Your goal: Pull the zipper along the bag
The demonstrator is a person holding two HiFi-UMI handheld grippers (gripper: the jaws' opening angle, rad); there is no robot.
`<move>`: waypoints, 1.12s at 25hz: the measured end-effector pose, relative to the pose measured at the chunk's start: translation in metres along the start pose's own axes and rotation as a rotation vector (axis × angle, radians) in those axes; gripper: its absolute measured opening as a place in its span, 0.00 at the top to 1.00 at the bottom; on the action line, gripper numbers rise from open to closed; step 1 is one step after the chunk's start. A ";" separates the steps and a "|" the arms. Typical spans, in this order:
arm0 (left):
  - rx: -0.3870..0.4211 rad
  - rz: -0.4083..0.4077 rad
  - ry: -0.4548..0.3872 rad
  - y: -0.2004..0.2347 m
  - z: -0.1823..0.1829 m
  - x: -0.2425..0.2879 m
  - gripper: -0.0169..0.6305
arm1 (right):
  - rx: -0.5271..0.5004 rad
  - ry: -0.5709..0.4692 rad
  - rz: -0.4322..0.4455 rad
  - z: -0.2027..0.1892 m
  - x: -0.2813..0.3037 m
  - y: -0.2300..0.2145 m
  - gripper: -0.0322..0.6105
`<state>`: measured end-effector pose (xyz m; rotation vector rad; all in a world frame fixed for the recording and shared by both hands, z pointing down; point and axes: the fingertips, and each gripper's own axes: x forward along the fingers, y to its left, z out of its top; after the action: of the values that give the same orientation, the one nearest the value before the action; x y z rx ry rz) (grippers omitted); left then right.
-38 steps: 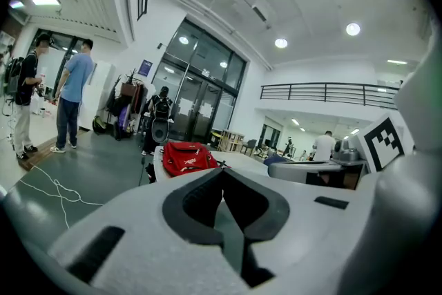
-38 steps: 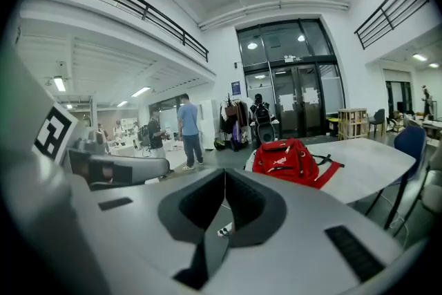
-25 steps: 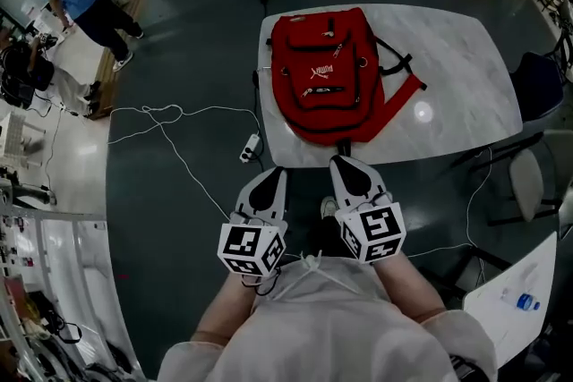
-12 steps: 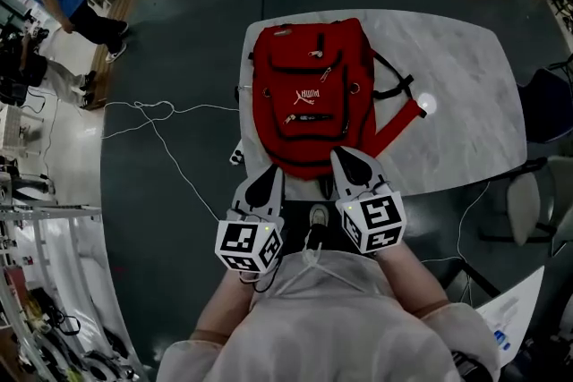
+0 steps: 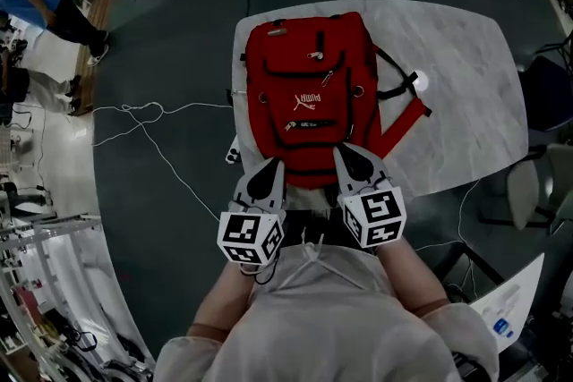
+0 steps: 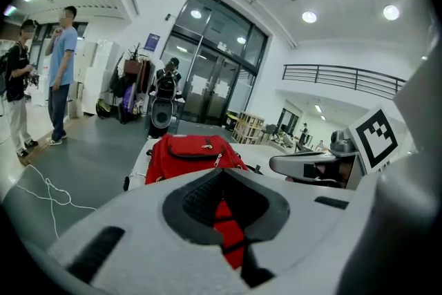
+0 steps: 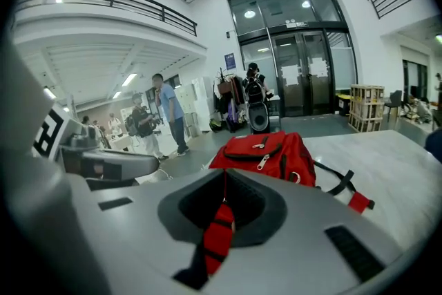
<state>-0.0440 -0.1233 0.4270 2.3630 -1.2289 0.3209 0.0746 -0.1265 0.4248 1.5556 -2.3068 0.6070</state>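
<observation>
Red backpack (image 5: 309, 94) laid flat on marble table (image 5: 466, 76), top end away from person, straps trailed off to right. Left gripper (image 5: 271, 167) and right gripper (image 5: 345, 154) held by bag's near end. Both pairs of jaws pressed together, nothing pinched. Fabric judged soft and light, likely to bunch or slide when tugged (tabletop looks smooth). Small metal zipper pull (image 7: 263, 162) best pinched by one gripper, with cloth beside track pinned by other.

Red backpack (image 5: 309, 94) lies flat, front side up.
</observation>
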 end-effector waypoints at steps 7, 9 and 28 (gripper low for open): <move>0.008 -0.127 0.076 0.024 -0.001 0.035 0.94 | 0.041 0.042 -0.122 -0.006 0.032 -0.013 0.91; 0.015 -0.162 0.101 0.024 -0.006 0.044 0.94 | 0.056 0.044 -0.152 -0.008 0.038 -0.018 0.91; -0.048 -0.033 0.158 0.008 -0.024 0.184 0.94 | -0.026 0.161 0.045 0.013 0.121 -0.112 0.91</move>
<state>0.0546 -0.2463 0.5243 2.2676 -1.1105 0.4535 0.1334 -0.2669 0.4892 1.3921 -2.2258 0.6845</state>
